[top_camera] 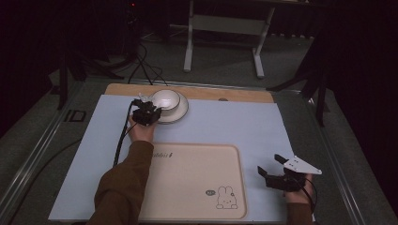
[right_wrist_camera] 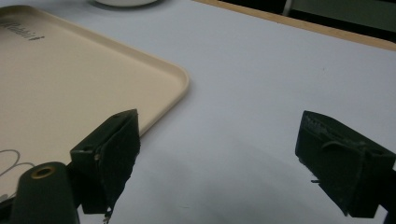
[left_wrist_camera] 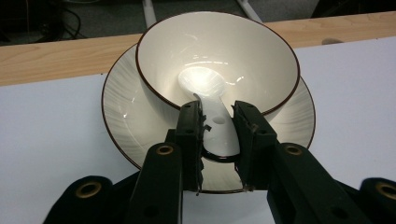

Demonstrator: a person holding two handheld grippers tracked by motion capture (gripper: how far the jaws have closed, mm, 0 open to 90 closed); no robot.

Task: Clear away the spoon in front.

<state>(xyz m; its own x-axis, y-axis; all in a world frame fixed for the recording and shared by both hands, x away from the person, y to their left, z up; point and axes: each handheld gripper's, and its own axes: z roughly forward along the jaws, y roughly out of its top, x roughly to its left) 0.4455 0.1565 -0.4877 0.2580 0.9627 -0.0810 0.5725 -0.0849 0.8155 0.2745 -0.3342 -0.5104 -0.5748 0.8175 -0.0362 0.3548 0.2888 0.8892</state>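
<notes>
A white ceramic spoon (left_wrist_camera: 215, 122) is leaning handle-up over the rim of a cream, brown-rimmed bowl (left_wrist_camera: 261, 51), which is sitting on a matching saucer (left_wrist_camera: 122, 116).

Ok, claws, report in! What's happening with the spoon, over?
Left claw shut on spoon handle, spoon in bowl on saucer. Right claw open over the mat beside tray. Nothing in the way.

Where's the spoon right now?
The white spoon lies in the bowl on the saucer at the table's far left; its handle sticks over the rim, clamped by the left gripper.
</notes>
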